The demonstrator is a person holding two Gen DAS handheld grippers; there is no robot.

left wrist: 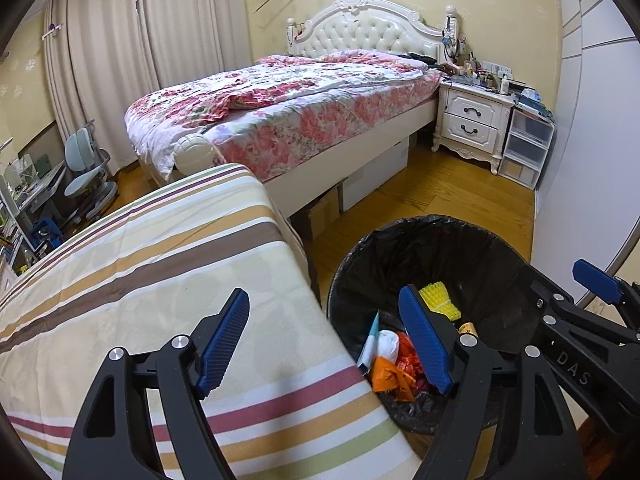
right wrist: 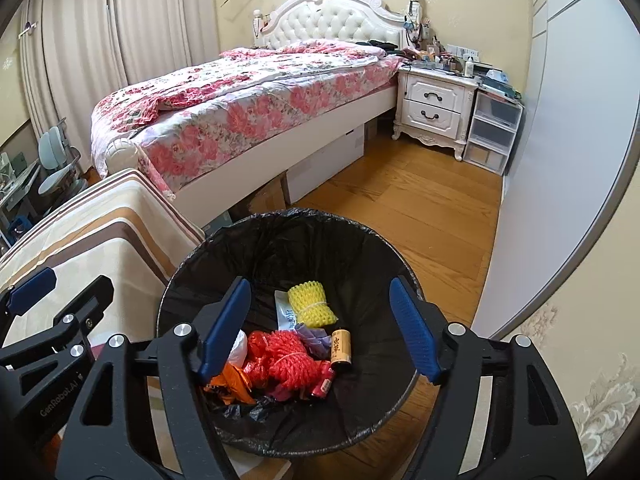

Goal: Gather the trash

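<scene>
i see my right hand-held gripper (right wrist: 320,328) wide open and empty above the trash bin (right wrist: 280,232); my left hand-held gripper (left wrist: 328,344) likewise gapes empty, at the bin's left rim.

Floral bed (right wrist: 256,96), white nightstand (right wrist: 434,108), wooden floor (right wrist: 400,208).

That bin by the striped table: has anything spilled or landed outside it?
Nothing stands out. The yellow foam net, red netting and small brown bottle all lie inside the black-lined bin; the visible wood floor shows no litter.
</scene>
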